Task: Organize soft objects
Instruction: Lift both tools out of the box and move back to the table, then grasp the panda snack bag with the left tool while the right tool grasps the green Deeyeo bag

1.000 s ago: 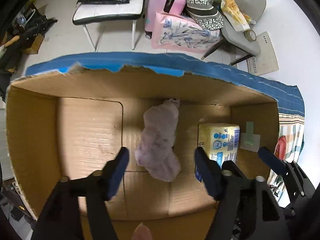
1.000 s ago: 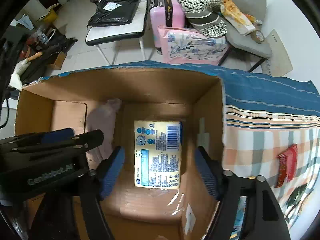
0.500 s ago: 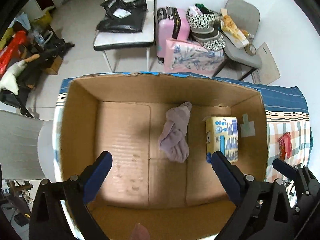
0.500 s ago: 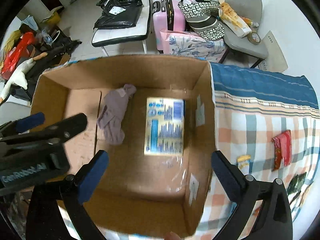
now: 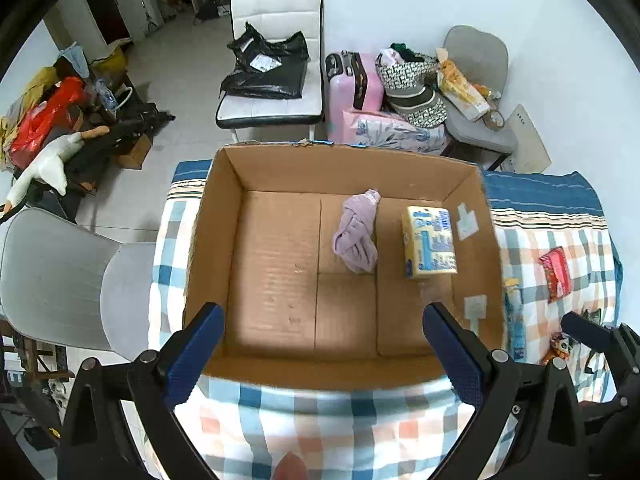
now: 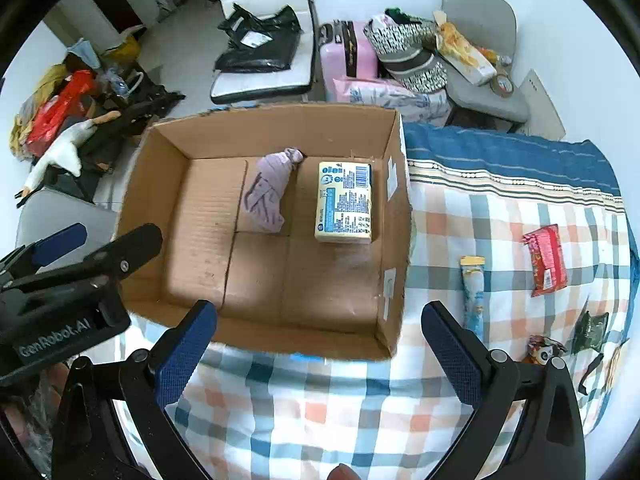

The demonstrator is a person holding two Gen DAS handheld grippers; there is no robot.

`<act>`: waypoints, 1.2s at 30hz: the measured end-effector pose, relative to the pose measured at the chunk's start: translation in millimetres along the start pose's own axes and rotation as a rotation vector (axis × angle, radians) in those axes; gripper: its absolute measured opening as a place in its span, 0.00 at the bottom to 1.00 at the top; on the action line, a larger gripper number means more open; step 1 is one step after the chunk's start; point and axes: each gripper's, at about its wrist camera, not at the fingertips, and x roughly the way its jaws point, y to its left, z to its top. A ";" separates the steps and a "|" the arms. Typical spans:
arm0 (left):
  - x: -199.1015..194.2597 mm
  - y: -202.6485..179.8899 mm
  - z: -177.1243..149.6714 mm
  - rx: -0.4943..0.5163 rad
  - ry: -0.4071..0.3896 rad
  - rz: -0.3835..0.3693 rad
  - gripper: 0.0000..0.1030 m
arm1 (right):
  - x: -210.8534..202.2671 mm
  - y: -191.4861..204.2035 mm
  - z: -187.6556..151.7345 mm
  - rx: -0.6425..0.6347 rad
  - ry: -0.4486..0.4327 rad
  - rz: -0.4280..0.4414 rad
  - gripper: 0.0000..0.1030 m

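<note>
An open cardboard box (image 5: 212, 240) (image 6: 400, 216) stands on a checked cloth. On its floor lie a twisted lilac cloth (image 5: 356, 236) (image 6: 268, 192) and, to the right of it, a yellow and blue tissue pack (image 5: 430, 242) (image 6: 345, 202). My left gripper (image 5: 320, 332) hangs high over the box's near wall, open wide, with nothing between its fingers. My right gripper (image 6: 320, 320) hovers above the box's near right corner, also open and empty. The left gripper's body (image 6: 80, 264) shows at the left edge of the right wrist view.
On the checked cloth (image 6: 500, 216) right of the box lie a red packet (image 6: 546, 260), a long blue and yellow pack (image 6: 474, 292), a dark green packet (image 6: 590, 330) and a small owl-print packet (image 6: 542, 350). A grey chair (image 5: 60, 280) stands left of the table; chairs, bags and a pink suitcase (image 5: 354, 80) stand behind.
Both grippers have risen out of the box and drawn back toward its near side, and their jaws have spread wider. The lilac cloth and the tissue pack stay on the box floor.
</note>
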 end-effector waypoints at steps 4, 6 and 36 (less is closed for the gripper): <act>-26.5 -14.4 -11.3 0.005 -0.033 0.018 0.99 | -28.9 -11.3 -15.0 -0.003 -0.033 0.034 1.00; -36.6 -26.7 -14.3 0.014 -0.045 0.027 0.99 | -38.8 -19.8 -21.4 -0.003 -0.038 0.027 1.00; 140.5 -437.5 -112.9 0.425 0.422 -0.196 0.98 | -16.1 -532.7 -178.9 0.904 0.050 -0.081 1.00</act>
